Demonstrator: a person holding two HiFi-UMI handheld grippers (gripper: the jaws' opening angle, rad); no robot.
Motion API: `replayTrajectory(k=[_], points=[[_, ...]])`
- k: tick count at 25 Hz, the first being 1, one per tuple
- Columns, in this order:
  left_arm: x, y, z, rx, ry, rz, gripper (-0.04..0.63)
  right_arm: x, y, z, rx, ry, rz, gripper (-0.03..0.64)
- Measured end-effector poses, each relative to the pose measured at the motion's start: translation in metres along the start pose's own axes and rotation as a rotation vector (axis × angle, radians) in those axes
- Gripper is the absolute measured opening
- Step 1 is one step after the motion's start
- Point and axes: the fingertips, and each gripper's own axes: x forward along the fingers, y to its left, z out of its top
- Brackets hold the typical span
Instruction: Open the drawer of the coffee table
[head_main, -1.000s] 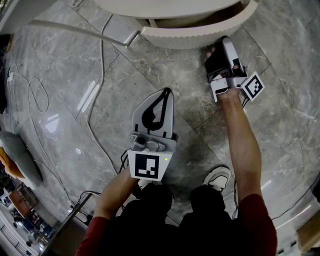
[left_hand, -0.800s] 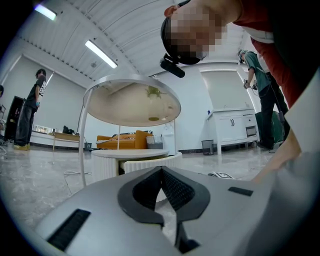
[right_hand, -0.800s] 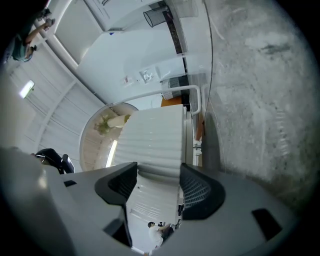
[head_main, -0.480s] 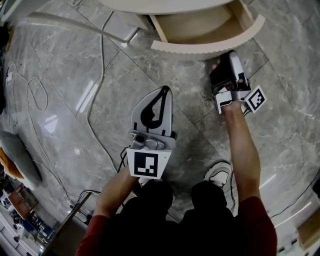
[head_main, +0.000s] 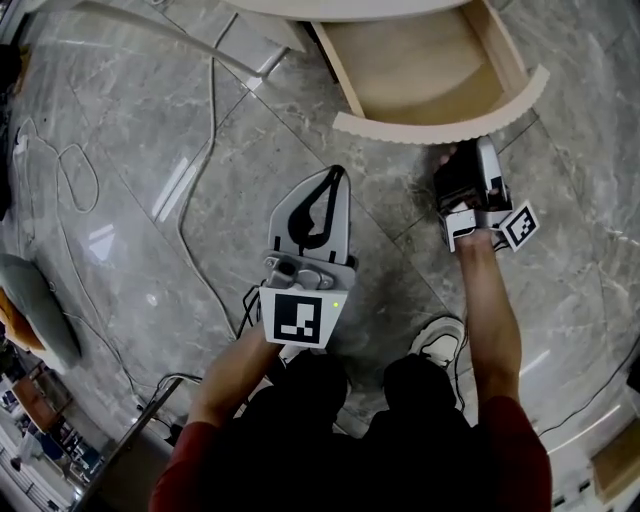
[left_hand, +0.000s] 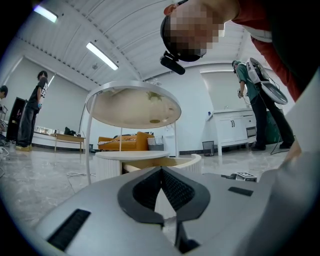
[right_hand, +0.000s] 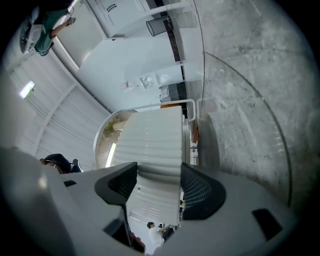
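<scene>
Drawer now stands well out of the coffee table. A second ago only a sliver of its inside showed under the tabletop; half a second ago roughly half the tray. Now most of the pale wooden bottom is exposed, and it looks bare. The curved fluted drawer front has swung nearer to the person and slightly right. Right gripper has come back with it, staying at the right end of the front, low by the floor. In the right gripper view its jaws stand apart with the ribbed panel filling the gap between the pads. I read that as the right gripper clamped across the drawer front, since panel and gripper have travelled together. Left gripper has barely shifted. It hangs over the grey marble floor, near and left of the drawer and well apart from it, with its jaws pressed together on nothing. The left gripper view confirms the pads meeting, with the low table and its pulled-out drawer straight ahead beyond them. A white cable trails on the floor to the left, clear of the drawer's path. Judgement: the opening itself is essentially done. What remains, if anything, is a last short pull to the stop and then letting go of the front. One hazard is overdrawing the tray, should it have no stop.
</scene>
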Motion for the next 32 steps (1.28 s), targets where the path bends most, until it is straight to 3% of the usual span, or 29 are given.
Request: replayTrajectory(k=[8, 22, 26, 32], points=[[-0.009, 0.001, 0.001, 0.017, 0.006, 0.012, 0.014, -0.035, 0.012, -0.002, 0.004, -0.023, -0.013, 0.285], [-0.019, 0.001, -0.001, 0.028, 0.021, 0.024, 0.014, -0.038, 0.011, -0.003, -0.026, -0.013, -0.047, 0.287], [-0.021, -0.002, -0.005, 0.021, 0.033, 0.018, 0.014, -0.047, 0.018, -0.009, -0.140, 0.033, -0.124, 0.287], [-0.023, -0.002, -0.009, 0.025, 0.043, 0.015, 0.014, -0.044, 0.050, -0.038, -0.505, 0.152, -0.239, 0.287]])
